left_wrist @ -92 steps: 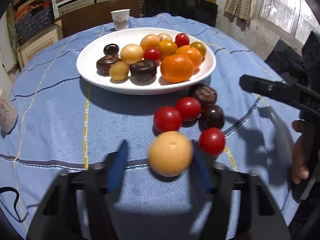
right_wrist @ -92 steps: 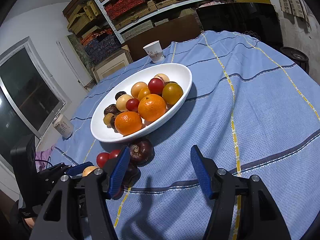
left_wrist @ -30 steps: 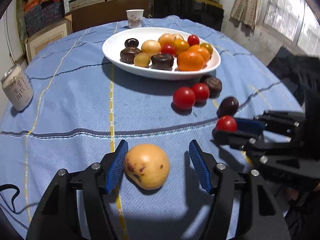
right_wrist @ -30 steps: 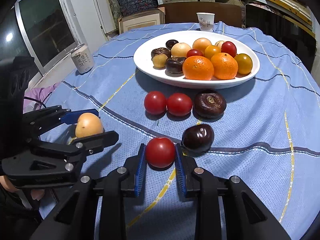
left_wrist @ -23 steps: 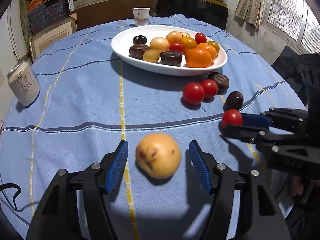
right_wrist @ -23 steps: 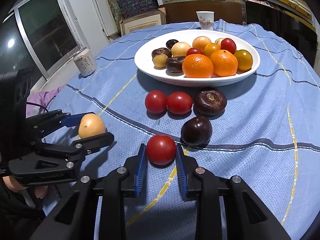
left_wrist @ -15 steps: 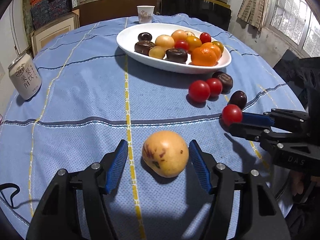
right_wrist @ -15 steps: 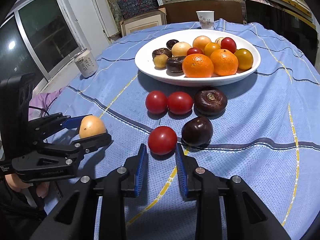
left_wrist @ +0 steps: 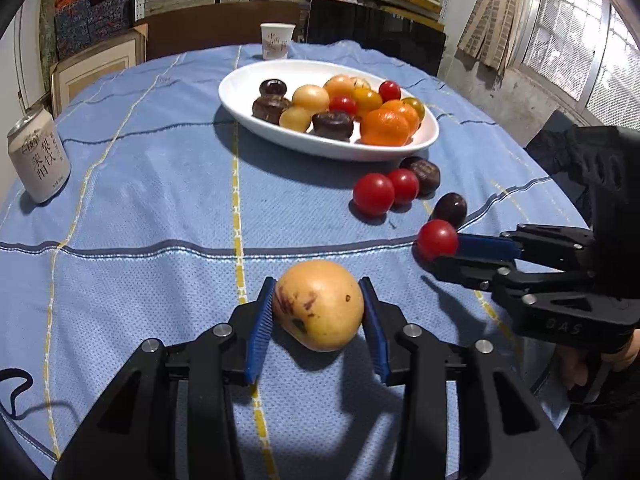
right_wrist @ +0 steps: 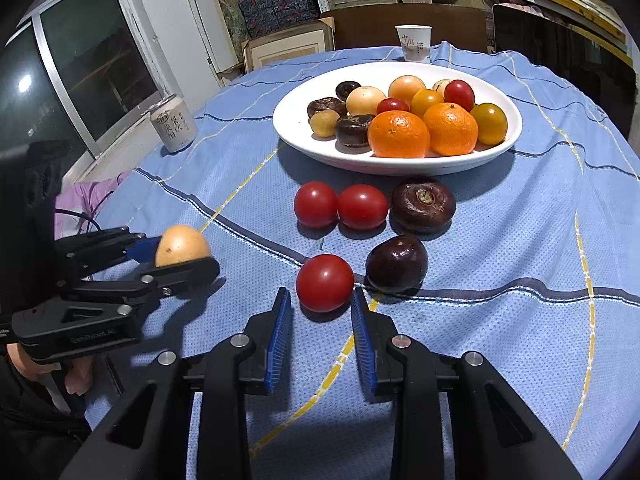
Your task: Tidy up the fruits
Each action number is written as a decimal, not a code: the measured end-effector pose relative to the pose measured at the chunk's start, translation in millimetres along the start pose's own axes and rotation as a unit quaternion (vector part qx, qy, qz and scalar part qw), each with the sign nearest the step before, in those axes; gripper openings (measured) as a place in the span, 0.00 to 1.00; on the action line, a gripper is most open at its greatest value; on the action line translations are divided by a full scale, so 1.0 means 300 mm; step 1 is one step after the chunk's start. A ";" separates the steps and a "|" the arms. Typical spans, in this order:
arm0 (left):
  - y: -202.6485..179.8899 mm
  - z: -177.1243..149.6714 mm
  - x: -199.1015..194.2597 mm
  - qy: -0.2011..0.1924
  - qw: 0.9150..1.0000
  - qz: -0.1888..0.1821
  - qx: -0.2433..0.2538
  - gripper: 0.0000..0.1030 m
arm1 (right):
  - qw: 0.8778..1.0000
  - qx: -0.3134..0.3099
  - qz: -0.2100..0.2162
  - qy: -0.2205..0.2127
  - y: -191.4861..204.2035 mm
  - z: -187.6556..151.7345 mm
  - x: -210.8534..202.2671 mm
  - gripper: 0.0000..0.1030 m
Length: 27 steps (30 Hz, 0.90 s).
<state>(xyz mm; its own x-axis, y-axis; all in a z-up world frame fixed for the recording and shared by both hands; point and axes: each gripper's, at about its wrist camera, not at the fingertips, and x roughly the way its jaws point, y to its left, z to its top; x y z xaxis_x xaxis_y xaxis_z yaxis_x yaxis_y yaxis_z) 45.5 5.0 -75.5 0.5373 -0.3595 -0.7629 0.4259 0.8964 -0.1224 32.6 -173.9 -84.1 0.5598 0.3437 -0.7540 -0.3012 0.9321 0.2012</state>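
Your left gripper (left_wrist: 318, 312) pinches the pear (left_wrist: 320, 305); right gripper (right_wrist: 322, 326), spread, frames a tomato (right_wrist: 325, 282). Close squarely, avoiding the plum (right_wrist: 396, 263) at 2 o'clock

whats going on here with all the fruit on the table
A person is sorting fruit with a hand-held tool in each hand. The left tool is closed on a yellow pear low over the blue tablecloth. The right tool is open around a red tomato sitting on the cloth, not gripping it. Two more tomatoes and two dark fruits lie loose nearby; the white plate behind already holds many fruits.
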 end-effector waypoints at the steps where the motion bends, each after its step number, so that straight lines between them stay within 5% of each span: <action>1: 0.002 0.000 -0.002 -0.002 1.000 -0.002 -0.002 0.39 | 1.000 -0.002 -0.003 0.001 0.002 0.001 0.001 0.31; 12: 0.002 0.004 0.007 0.004 1.000 -0.002 -0.007 0.39 | 1.000 0.003 -0.022 0.006 0.007 0.056 0.039 0.33; 27: 0.010 0.003 0.006 0.000 1.000 -0.006 -0.014 0.39 | 0.999 0.034 0.020 -0.014 -0.025 0.032 0.007 0.28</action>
<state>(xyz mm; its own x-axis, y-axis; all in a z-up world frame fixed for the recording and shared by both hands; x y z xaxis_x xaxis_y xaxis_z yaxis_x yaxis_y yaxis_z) 48.4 6.9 -76.7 0.5315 -0.3708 -0.7616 0.4126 0.8985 -0.1495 43.6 -179.1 -81.2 0.5702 0.3826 -0.7270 -0.2704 0.9230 0.2737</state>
